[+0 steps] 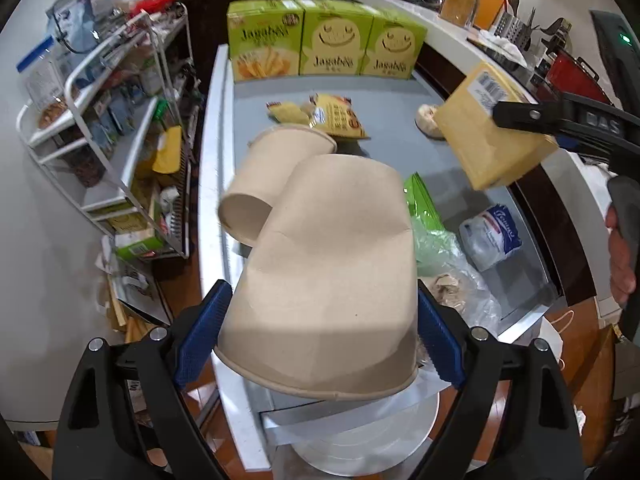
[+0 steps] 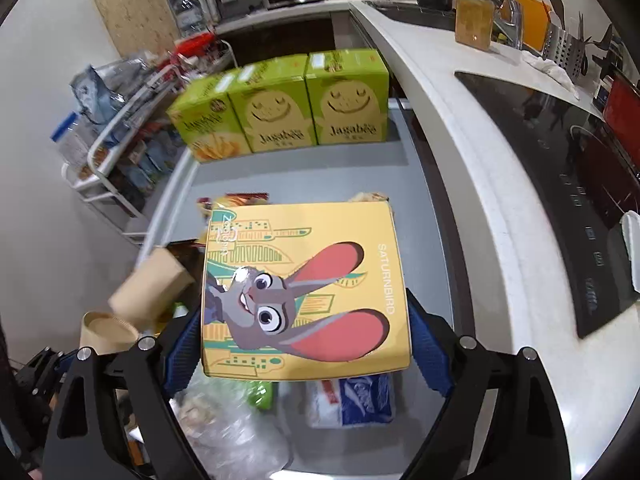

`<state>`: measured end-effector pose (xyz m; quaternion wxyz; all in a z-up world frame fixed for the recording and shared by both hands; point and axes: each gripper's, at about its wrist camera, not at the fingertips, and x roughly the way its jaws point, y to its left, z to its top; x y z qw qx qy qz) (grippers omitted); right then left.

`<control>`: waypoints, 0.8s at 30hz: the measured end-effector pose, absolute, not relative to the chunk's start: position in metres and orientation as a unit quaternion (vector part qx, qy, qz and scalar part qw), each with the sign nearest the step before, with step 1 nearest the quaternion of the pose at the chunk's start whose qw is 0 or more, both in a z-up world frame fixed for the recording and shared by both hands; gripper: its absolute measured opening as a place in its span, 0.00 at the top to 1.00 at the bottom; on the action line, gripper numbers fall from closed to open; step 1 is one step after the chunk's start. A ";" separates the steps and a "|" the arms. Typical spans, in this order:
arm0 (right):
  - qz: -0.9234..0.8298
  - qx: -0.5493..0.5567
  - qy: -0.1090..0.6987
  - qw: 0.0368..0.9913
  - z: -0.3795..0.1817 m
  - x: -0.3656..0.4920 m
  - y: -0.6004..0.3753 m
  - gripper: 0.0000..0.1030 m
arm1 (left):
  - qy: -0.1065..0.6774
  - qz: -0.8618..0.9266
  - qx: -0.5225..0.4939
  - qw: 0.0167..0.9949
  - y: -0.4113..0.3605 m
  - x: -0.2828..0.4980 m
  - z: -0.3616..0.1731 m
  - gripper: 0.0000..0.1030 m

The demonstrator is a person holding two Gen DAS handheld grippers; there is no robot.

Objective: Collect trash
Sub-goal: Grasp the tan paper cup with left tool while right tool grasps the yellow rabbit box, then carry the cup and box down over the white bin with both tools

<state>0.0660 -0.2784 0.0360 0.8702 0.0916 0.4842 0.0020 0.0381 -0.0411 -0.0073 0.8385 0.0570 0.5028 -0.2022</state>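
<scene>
Pinching stacked paper cups (image 1: 320, 280), the left gripper (image 1: 320, 340) hung left of the right gripper (image 2: 304, 332) (clamped on a yellow cartoon box (image 2: 304, 288)).

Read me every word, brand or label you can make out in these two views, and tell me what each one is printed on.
"Jagabee": on each of the three green snack boxes at the far end of the grey table.
"SATURNBIRD": on the yellow rabbit box in the right gripper.
"Zootopia 2": on that box too, only partly legible.
"DAS": on the right gripper's black body, seen from the left wrist.
Barcode label on that box's underside, yellow snack bags, tissue pack: unreadable.
</scene>
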 end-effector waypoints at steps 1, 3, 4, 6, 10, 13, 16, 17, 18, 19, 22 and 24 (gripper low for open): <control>0.006 0.090 0.480 0.872 0.041 0.061 -0.277 0.16 | 0.499 -0.199 0.059 0.841 -0.040 0.036 -0.004 0.13; 0.018 0.087 0.471 0.877 0.052 0.046 -0.275 0.16 | 0.490 -0.191 0.063 0.848 -0.036 0.030 0.005 0.13; 0.024 0.087 0.469 0.879 0.056 0.039 -0.274 0.16 | 0.487 -0.185 0.065 0.851 -0.035 0.028 0.008 0.13; 0.042 0.092 0.465 0.880 0.063 0.021 -0.271 0.16 | 0.482 -0.176 0.067 0.856 -0.032 0.020 0.014 0.13; 0.067 0.095 0.466 0.877 0.068 -0.011 -0.265 0.16 | 0.479 -0.163 0.071 0.860 -0.025 0.004 0.021 0.13; 0.094 0.107 0.476 0.868 0.067 -0.038 -0.261 0.16 | 0.477 -0.163 0.076 0.860 -0.023 -0.013 0.023 0.13; 0.113 0.114 0.489 0.857 0.062 -0.062 -0.257 0.16 | 0.481 -0.170 0.082 0.856 -0.020 -0.033 0.020 0.13; 0.116 0.112 0.494 0.854 0.059 -0.069 -0.256 0.16 | 0.484 -0.171 0.088 0.854 -0.019 -0.040 0.018 0.13; 0.119 0.111 0.501 0.850 0.055 -0.076 -0.255 0.16 | 0.487 -0.173 0.092 0.851 -0.019 -0.046 0.016 0.13; 0.122 0.111 0.509 0.845 0.051 -0.082 -0.254 0.16 | 0.492 -0.175 0.096 0.847 -0.018 -0.051 0.012 0.13; 0.130 0.111 0.534 0.828 0.036 -0.100 -0.253 0.16 | 0.507 -0.179 0.106 0.836 -0.018 -0.063 0.002 0.13; 0.129 0.107 0.553 0.816 0.022 -0.112 -0.252 0.16 | 0.521 -0.182 0.111 0.827 -0.017 -0.072 -0.007 0.13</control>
